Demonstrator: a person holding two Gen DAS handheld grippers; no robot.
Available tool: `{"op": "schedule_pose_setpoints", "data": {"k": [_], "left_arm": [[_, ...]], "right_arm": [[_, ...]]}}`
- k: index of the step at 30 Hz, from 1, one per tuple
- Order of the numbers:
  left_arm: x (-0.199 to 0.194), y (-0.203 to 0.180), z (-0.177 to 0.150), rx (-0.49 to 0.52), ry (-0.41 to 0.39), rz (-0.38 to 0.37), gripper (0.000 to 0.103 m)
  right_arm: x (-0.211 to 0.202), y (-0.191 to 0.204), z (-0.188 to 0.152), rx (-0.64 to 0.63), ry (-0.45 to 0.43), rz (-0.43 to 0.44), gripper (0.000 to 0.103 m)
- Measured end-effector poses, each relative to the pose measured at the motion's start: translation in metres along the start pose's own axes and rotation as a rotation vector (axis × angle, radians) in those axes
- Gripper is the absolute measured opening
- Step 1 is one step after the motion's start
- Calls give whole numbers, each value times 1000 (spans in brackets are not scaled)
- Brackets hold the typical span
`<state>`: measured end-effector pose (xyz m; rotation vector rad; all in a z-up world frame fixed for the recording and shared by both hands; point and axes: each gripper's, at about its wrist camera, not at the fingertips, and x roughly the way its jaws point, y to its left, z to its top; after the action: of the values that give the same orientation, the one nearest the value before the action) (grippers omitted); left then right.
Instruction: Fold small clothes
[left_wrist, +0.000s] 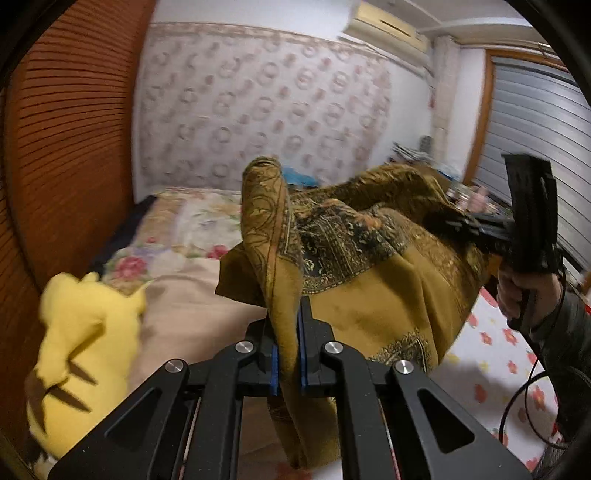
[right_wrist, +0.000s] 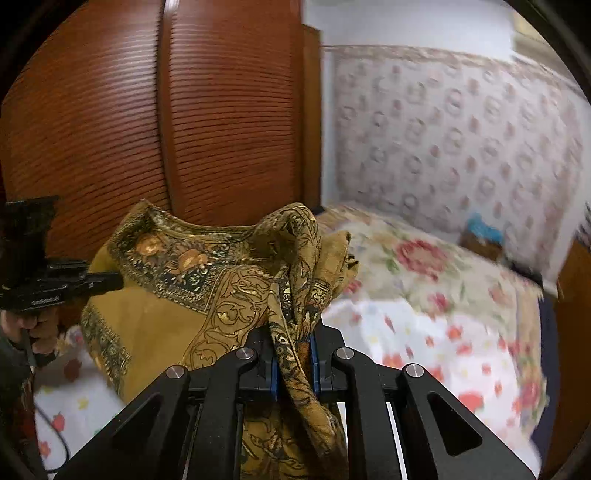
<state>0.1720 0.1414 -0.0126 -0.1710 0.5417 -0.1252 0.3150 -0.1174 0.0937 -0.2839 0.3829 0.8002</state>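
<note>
While the brown slatted wardrobe (right_wrist: 184, 129) fills the far side of the room, a patterned wall (left_wrist: 258, 110) stands beside it with an air conditioner (left_wrist: 388, 27) mounted near the ceiling. Below them lies the bed (left_wrist: 509, 362), covered by a white sheet with red flowers, and a flowered quilt (right_wrist: 417, 258) is spread toward the wall end. A tan blanket (left_wrist: 184, 306) lies on the bed next to a yellow plush toy (left_wrist: 81, 350), seen at the lower left of the left wrist view.

Above the bed hangs the task's garment, an ochre scarf-like cloth (left_wrist: 369, 266) with dark ornate borders, lifted clear of the sheet and stretched in a sagging span between the two tools. The left claw (left_wrist: 287, 350) is closed narrow, its blue pads pinching a bunched fold of the cloth that rises past the fingertips. The right claw (right_wrist: 293, 358) is likewise closed narrow on another gathered edge of the same cloth. In the left wrist view, a hand (left_wrist: 524, 291) in a dark sleeve grips the right tool's handle, a black cable (left_wrist: 517, 406) looping beneath it.
</note>
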Motion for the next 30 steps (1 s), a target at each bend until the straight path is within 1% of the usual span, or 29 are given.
{"op": "schedule_pose_setpoints", "data": {"k": [5,7,10,15,16,19,21,22,24,25,26,28,29,30], "left_arm": [[-5,31,-23,-75,17,54,9],[-8,40,-35,-99,21,67,8],[-13,45,-44,-123,8,75,8],[-12,53,-53,-148,24,101,8],[-11,55,-55,-152,31,109,8],[-11,62,-62,-173,49,129,8],[-9,64,-66,-180,66,136,8],[-7,65,-69,-181,76,142,8],[-7,65,-71,-185,81,150,8],[-7,67,-72,-190,82,151,8],[-7,68,-73,-194,84,152,8],[-7,67,-73,-188,86,156,8],[-7,66,-73,-185,88,159,8],[-7,65,-72,-182,90,163,8]], "right_arm": [[55,25,37,-113,44,30,12],[78,39,52,-154,52,44,12],[109,50,71,-196,68,64,12],[159,62,94,-238,95,96,12],[168,58,99,-240,98,103,12],[188,68,108,-237,103,117,13],[202,71,105,-217,132,109,16],[210,72,104,-202,153,102,21],[214,61,104,-128,165,71,24],[215,60,107,-86,158,58,31],[215,58,111,-56,146,49,42],[202,54,117,-34,87,6,50],[200,57,118,-30,67,1,51],[194,56,117,-26,60,16,51]]}}
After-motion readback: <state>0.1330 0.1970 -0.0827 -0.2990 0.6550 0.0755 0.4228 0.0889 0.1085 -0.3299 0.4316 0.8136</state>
